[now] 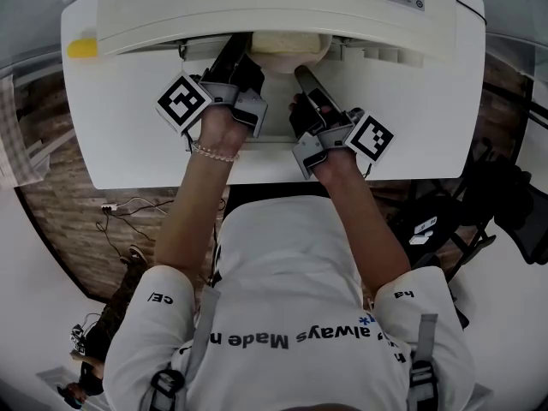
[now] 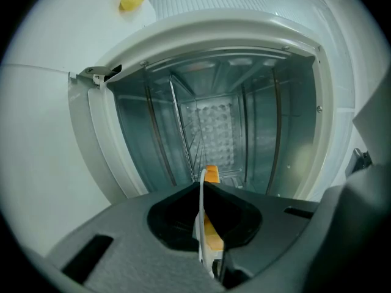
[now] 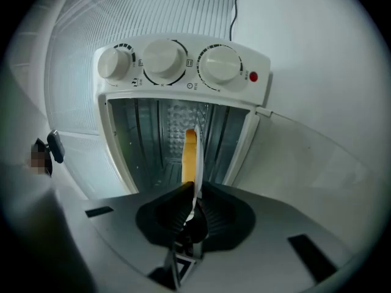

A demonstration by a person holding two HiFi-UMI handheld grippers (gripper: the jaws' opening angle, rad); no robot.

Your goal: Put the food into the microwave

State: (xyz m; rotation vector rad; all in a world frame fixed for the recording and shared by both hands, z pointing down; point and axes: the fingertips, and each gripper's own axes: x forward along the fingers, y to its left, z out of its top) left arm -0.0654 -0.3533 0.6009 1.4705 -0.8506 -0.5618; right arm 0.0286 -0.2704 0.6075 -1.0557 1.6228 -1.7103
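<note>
A cream plate (image 1: 287, 48) with orange food sits half inside the mouth of the white microwave (image 1: 274, 7), whose door is open. My left gripper (image 1: 246, 65) is shut on the plate's left rim and my right gripper (image 1: 305, 77) is shut on its right rim. In the left gripper view the thin plate edge (image 2: 201, 212) and the orange food (image 2: 211, 174) stand between the closed jaws of the left gripper (image 2: 204, 194), facing the metal cavity (image 2: 220, 121). The right gripper (image 3: 192, 195) pinches the plate edge (image 3: 197, 163) with the food (image 3: 189, 154) below three knobs (image 3: 165, 60).
The microwave stands on a white table (image 1: 128, 144), which has a small yellow object (image 1: 83, 48) at its far left. Wire rack rails line the cavity walls (image 2: 160, 139). The open door panel (image 3: 305, 163) lies beside the right gripper. Cables and bags are on the floor around the person.
</note>
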